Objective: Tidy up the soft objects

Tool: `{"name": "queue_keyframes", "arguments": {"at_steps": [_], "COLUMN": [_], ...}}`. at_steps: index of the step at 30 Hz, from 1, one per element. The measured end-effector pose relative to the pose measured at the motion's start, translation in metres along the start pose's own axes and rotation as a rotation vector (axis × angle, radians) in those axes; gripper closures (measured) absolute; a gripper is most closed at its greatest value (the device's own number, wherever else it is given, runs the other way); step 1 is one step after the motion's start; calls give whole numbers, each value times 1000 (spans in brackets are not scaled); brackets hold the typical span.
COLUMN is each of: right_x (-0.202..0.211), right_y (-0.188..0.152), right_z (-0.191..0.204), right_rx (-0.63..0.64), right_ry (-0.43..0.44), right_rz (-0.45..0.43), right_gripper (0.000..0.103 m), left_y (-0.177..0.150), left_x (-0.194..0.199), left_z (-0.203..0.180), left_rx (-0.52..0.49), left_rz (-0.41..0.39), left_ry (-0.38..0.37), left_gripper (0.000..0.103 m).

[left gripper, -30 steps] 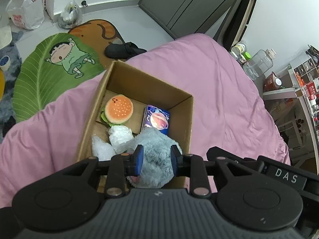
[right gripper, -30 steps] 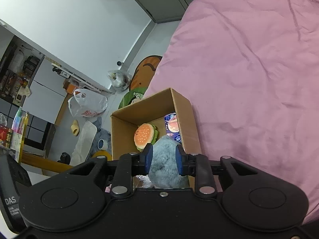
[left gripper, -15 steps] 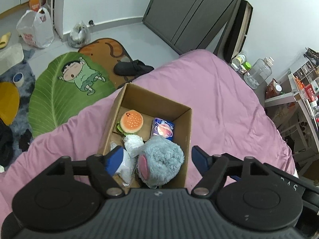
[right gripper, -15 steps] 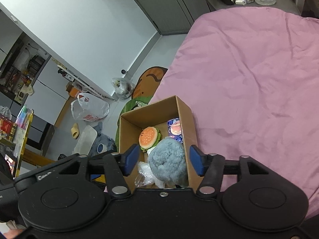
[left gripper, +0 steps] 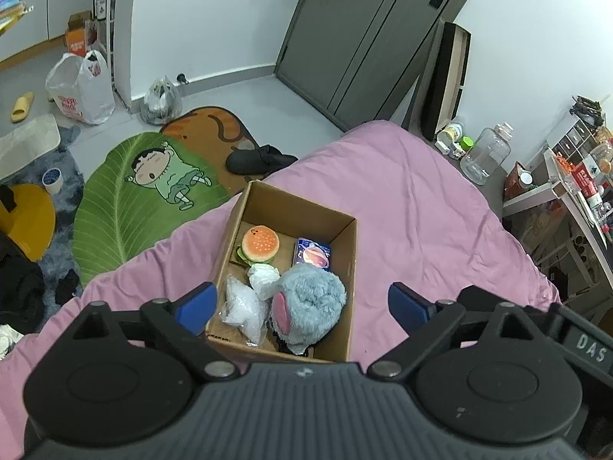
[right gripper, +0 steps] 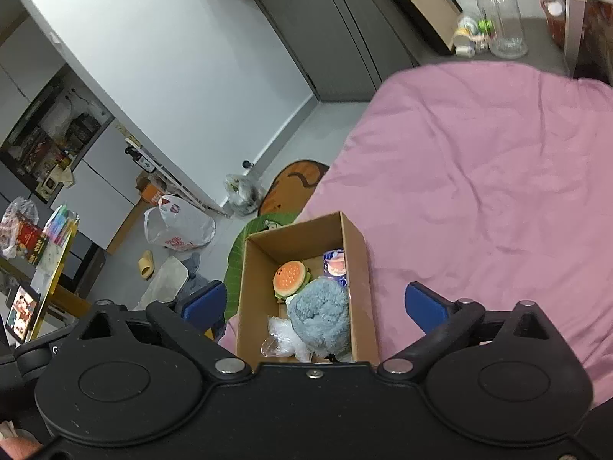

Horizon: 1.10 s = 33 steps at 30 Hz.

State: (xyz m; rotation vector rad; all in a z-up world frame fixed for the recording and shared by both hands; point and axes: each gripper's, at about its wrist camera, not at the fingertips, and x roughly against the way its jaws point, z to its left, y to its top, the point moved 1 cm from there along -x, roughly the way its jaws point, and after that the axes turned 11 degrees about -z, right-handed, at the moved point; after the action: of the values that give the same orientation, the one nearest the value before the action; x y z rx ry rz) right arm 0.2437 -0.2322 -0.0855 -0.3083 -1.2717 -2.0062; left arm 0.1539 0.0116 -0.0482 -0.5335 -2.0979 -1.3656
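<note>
Both the left gripper [left gripper: 302, 304] and right gripper [right gripper: 316, 303], clenched on the grey plush [left gripper: 310, 303] a second ago, now gape wide and higher above it, the plush lying released inside the cardboard box [left gripper: 350, 268] on the pink bed [left gripper: 421, 211].

A home bedroom, a bed with pink sheet [left gripper: 421, 211] in the middle, cartoon floor mats [left gripper: 153, 188] on the left, slippers [left gripper: 260, 161] near them, grey wardrobe doors [left gripper: 367, 38] far behind, cluttered shelves [left gripper: 574, 176] at right

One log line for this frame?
left claw: open | right claw: open | plush: in box | bed
</note>
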Motion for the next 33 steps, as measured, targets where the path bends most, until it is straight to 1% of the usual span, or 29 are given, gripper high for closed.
{"name": "queue_keyframes", "arguments": {"at_steps": [2, 5, 8, 10, 13, 18, 22, 25, 33], "right_x": [8, 18, 31, 39, 50, 64, 80, 93, 116], "right_y": [-1, -4, -9, -12, -16, -21, -24, -24, -26], "right_z": [1, 2, 5, 7, 7, 4, 2, -1, -10], "right_rx": [16, 24, 46, 62, 71, 77, 87, 91, 130], "right_ry": [-3, -16, -27, -29, -34, -47, -50, -53, -93], "right_rz": [-14, -27, -53, -64, -82, -102, -123, -141, -170], "right_gripper": [0, 0, 0, 0, 0, 0, 0, 0, 0], "left_y": [-2, -4, -5, -7, -8, -10, -16, -22, -33], "left_x": [8, 21, 36, 46, 63, 83, 92, 98, 116], "left_z": [0, 2, 5, 6, 6, 4, 0, -2, -9], "left_rx": [-7, -3, 6, 4, -20, -53, -87, -101, -135], "left_rz": [-12, -36, -45, -53, -88, -122, -137, -142, -178], "left_ry": [6, 6, -14, -12, -9, -15, -8, -18, -19], "left_gripper": [3, 0, 0, 0, 0, 0, 0, 0, 0]}}
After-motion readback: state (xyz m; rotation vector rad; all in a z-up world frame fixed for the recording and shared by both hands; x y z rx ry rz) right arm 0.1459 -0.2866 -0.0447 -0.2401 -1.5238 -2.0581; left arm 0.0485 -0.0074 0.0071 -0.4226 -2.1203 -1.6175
